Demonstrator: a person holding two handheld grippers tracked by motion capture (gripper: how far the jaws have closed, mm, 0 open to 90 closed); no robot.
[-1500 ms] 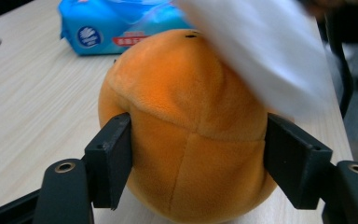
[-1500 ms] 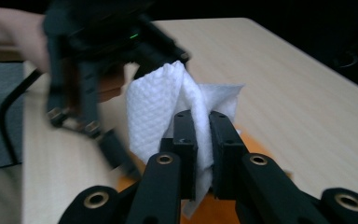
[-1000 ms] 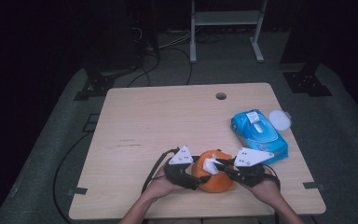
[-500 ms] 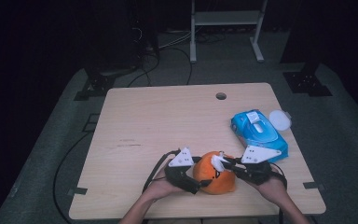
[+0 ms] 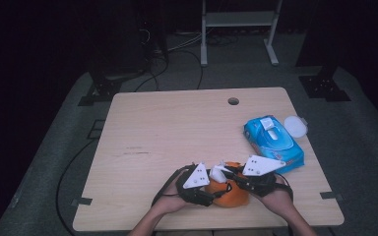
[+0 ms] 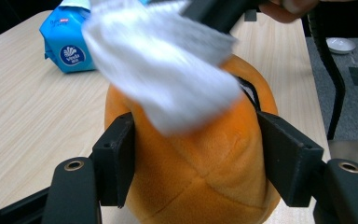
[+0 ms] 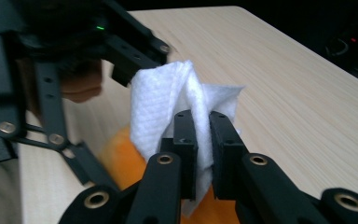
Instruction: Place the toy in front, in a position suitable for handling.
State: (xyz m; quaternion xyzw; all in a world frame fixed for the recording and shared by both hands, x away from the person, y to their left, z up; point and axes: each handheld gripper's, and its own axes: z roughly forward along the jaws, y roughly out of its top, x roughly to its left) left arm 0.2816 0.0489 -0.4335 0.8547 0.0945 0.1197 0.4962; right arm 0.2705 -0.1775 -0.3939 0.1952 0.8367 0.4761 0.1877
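Up close, left claw point(image 6: 191, 163) just closed onto orange plush point(image 6: 200, 158), right claw point(image 7: 203, 135) clenched on white wipe point(image 7: 168, 102).

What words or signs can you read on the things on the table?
Blue soft pack of wipes: a round white flower-like logo with a short word under it, too blurred to read.
The same pack: a small red and white label near its top edge, too small to read.
The pack's white top flap in the high view: no letters legible.
Orange plush toy, white paper wipe, light wooden table: no writing.
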